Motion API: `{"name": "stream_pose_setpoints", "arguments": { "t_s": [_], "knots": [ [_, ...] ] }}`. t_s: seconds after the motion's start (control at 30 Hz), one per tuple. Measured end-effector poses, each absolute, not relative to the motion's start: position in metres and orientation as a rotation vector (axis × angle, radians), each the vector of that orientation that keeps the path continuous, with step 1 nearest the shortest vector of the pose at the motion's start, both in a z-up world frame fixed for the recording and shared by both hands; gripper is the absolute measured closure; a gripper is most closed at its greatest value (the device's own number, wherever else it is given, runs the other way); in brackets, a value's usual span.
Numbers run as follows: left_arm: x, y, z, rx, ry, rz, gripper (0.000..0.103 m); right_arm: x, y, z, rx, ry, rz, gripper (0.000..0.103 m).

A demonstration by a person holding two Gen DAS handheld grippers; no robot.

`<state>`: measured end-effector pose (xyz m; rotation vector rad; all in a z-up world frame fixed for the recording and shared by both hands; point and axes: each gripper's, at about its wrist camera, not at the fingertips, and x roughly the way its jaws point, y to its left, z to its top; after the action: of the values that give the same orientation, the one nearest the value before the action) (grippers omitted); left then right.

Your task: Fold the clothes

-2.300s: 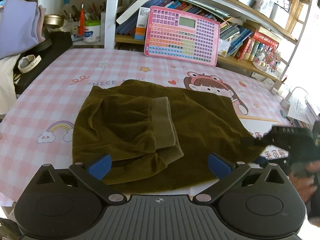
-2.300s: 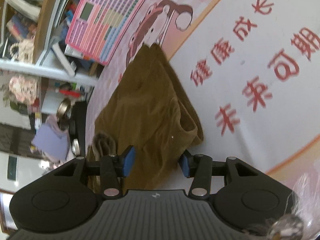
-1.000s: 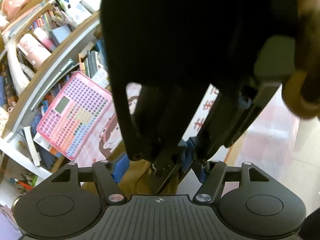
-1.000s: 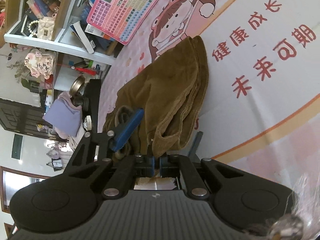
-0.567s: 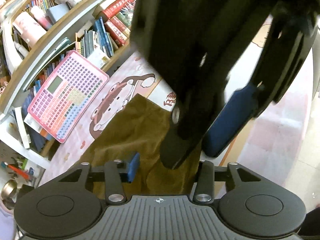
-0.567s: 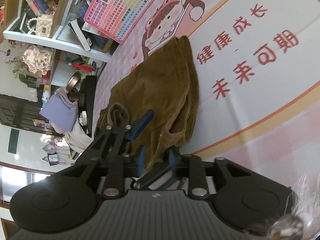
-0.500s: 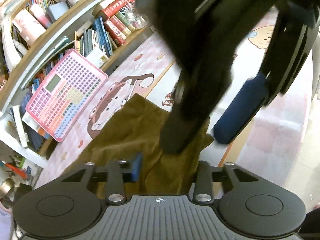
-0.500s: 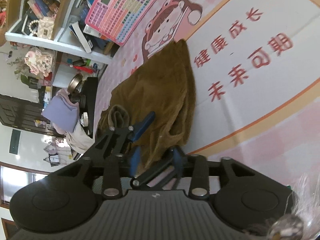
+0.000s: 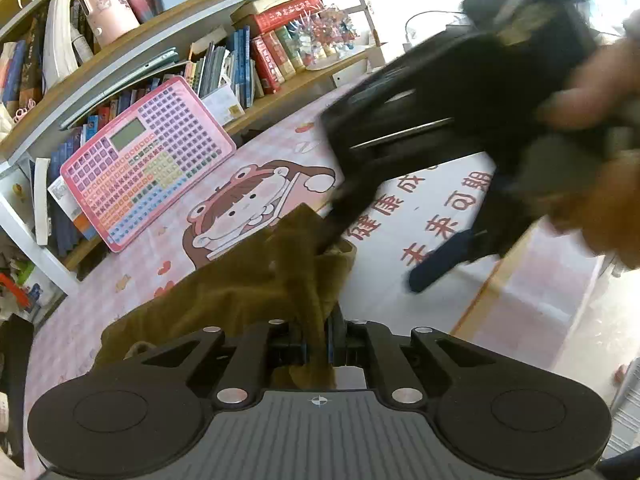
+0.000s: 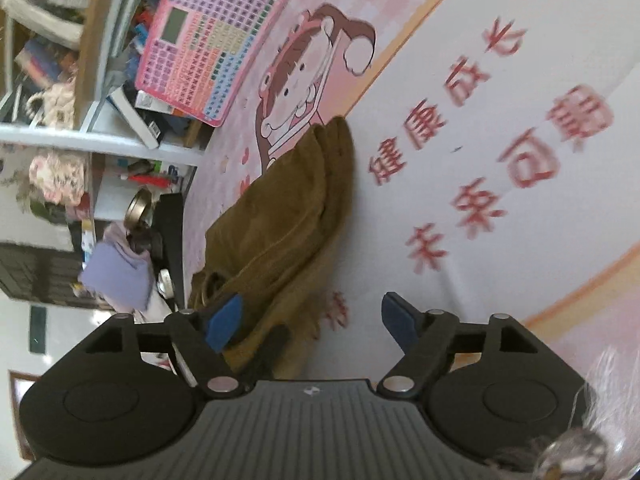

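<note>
An olive-brown garment [image 9: 256, 280] lies partly folded on the pink cartoon tablecloth [image 9: 440, 208]. My left gripper [image 9: 318, 350] is shut on a bunched edge of the garment near its right end. My right gripper [image 10: 310, 322] is open with its blue pads [image 10: 224, 322] spread, just off the garment [image 10: 288, 216], which lies ahead to its left. In the left wrist view the right gripper [image 9: 436, 268] shows blurred above the table, to the right of the cloth.
A pink keyboard toy [image 9: 144, 160] leans against shelves of books [image 9: 260, 56] at the table's back. A lavender folded cloth [image 10: 120, 272] and dark items sit at the far left. Red characters [image 10: 500, 168] mark the white tablecloth panel.
My left gripper has closed on the garment's edge. My right gripper has let go, opened wide and drawn back to the right.
</note>
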<state>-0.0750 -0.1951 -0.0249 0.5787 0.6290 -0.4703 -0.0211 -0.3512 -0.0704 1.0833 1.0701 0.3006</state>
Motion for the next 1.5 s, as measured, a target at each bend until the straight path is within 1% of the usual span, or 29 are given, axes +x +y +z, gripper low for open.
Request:
{"name": "stream_pose_setpoints", "arguments": {
  "t_s": [0.1, 0.13, 0.17, 0.2, 0.23, 0.27, 0.3, 0.33, 0.37, 0.5, 0.67, 0.73, 0.77, 1.0, 1.03, 1.07, 1.13, 1.2, 1.27, 1.33, 1.43, 1.5],
  "knots": [
    [-0.083, -0.193, -0.019, 0.555, 0.627, -0.49, 0.096, -0.007, -0.341, -0.075, 1.103, 1.089, 0.297, 0.026],
    [-0.086, -0.192, -0.017, 0.549, 0.622, -0.497, 0.096, -0.003, -0.339, -0.077, 1.109, 1.091, 0.297, 0.03],
    [-0.089, -0.191, -0.014, 0.538, 0.617, -0.507, 0.097, 0.0, -0.338, -0.079, 1.117, 1.091, 0.296, 0.04],
    [-0.091, -0.189, -0.012, 0.528, 0.613, -0.513, 0.097, 0.003, -0.337, -0.081, 1.123, 1.092, 0.294, 0.049],
    [-0.093, -0.188, -0.01, 0.521, 0.611, -0.515, 0.097, 0.005, -0.337, -0.081, 1.121, 1.094, 0.284, 0.064],
    [-0.094, -0.187, -0.008, 0.514, 0.61, -0.518, 0.098, 0.008, -0.338, -0.082, 1.113, 1.099, 0.271, 0.074],
    [-0.094, -0.185, -0.007, 0.506, 0.611, -0.518, 0.098, 0.009, -0.339, -0.081, 1.108, 1.096, 0.268, 0.078],
    [-0.094, -0.184, -0.006, 0.498, 0.614, -0.516, 0.098, 0.01, -0.34, -0.081, 1.104, 1.088, 0.272, 0.085],
    [-0.092, -0.181, -0.006, 0.482, 0.621, -0.512, 0.099, 0.01, -0.342, -0.079, 1.099, 1.079, 0.276, 0.087],
    [-0.086, -0.174, -0.002, 0.417, 0.642, -0.498, 0.101, 0.01, -0.342, -0.07, 1.067, 1.044, 0.303, 0.089],
    [-0.088, -0.174, 0.003, 0.428, 0.63, -0.502, 0.101, 0.011, -0.336, -0.054, 1.003, 1.024, 0.346, 0.089],
    [-0.089, -0.175, -0.001, 0.443, 0.646, -0.508, 0.099, 0.012, -0.333, -0.05, 0.946, 1.03, 0.355, 0.089],
    [-0.089, -0.175, -0.004, 0.447, 0.66, -0.509, 0.094, 0.013, -0.331, -0.049, 0.919, 1.034, 0.357, 0.089],
    [-0.091, -0.17, -0.009, 0.436, 0.699, -0.509, 0.09, 0.013, -0.333, -0.063, 0.868, 1.068, 0.325, 0.088],
    [-0.091, -0.169, -0.008, 0.43, 0.703, -0.505, 0.089, 0.013, -0.334, -0.065, 0.865, 1.074, 0.32, 0.084],
    [-0.09, -0.166, -0.008, 0.419, 0.706, -0.498, 0.085, 0.012, -0.335, -0.066, 0.859, 1.08, 0.314, 0.08],
    [-0.089, -0.16, -0.006, 0.395, 0.707, -0.483, 0.079, 0.01, -0.336, -0.067, 0.844, 1.088, 0.309, 0.074],
    [-0.086, -0.15, -0.004, 0.363, 0.707, -0.466, 0.064, 0.007, -0.338, -0.068, 0.841, 1.091, 0.315, 0.075],
    [-0.084, -0.137, -0.001, 0.323, 0.706, -0.444, 0.054, 0.004, -0.34, -0.067, 0.85, 1.079, 0.334, 0.085],
    [-0.082, -0.125, 0.003, 0.286, 0.702, -0.419, 0.052, 0.002, -0.34, -0.061, 0.856, 1.056, 0.36, 0.088],
    [-0.078, -0.105, 0.008, 0.228, 0.693, -0.387, 0.05, 0.0, -0.338, -0.048, 0.861, 1.025, 0.386, 0.088],
    [-0.076, -0.091, 0.012, 0.193, 0.682, -0.366, 0.044, -0.001, -0.336, -0.037, 0.866, 1.009, 0.394, 0.088]
  ]
}}
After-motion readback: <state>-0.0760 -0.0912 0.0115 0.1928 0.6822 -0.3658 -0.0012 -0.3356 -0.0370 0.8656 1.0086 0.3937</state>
